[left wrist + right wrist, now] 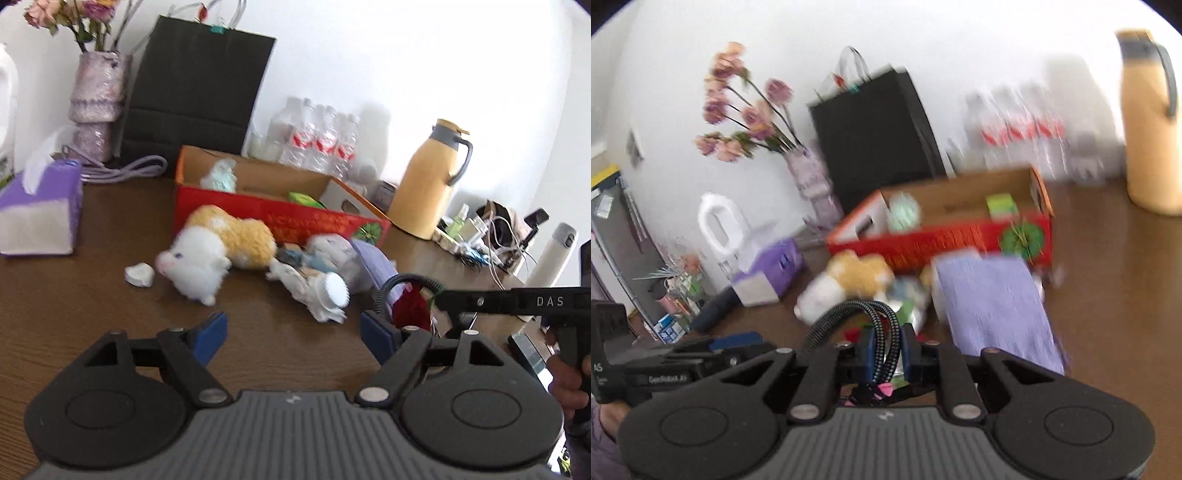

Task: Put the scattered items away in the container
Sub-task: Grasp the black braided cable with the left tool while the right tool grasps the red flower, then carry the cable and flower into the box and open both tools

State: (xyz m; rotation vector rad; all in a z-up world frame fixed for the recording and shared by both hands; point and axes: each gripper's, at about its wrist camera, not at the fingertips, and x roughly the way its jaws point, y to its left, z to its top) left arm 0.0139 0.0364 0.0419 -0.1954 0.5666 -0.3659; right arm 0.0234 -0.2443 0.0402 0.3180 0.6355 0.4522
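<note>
An open red cardboard box (pixel 295 218) (pixel 942 236) lies on the brown table, with a pale green item (pixel 221 175) and a green pack (pixel 304 199) inside. Scattered in front of it are an orange-and-white plush toy (pixel 221 243) (pixel 849 280), a purple cloth (pixel 993 302) (pixel 373 262), a white crumpled bundle (pixel 325 291) and a small white piece (pixel 140 275). My left gripper (pixel 293 332) is open and holds nothing, just short of the pile. My right gripper (pixel 888 350) (pixel 437 295) is shut on a looped black-and-white braided cable (pixel 846 306) (pixel 402 280), lifted beside the pile. Something red (pixel 410 310) hangs below the loop.
A purple tissue box (pixel 40 210) sits at the left. Behind the box stand a vase of dried flowers (pixel 98 107), a black paper bag (pixel 199 92) and a pack of water bottles (pixel 321 136). A yellow jug (pixel 428 177), tangled cables (pixel 491 236) and a white flask (pixel 554 254) are at the right.
</note>
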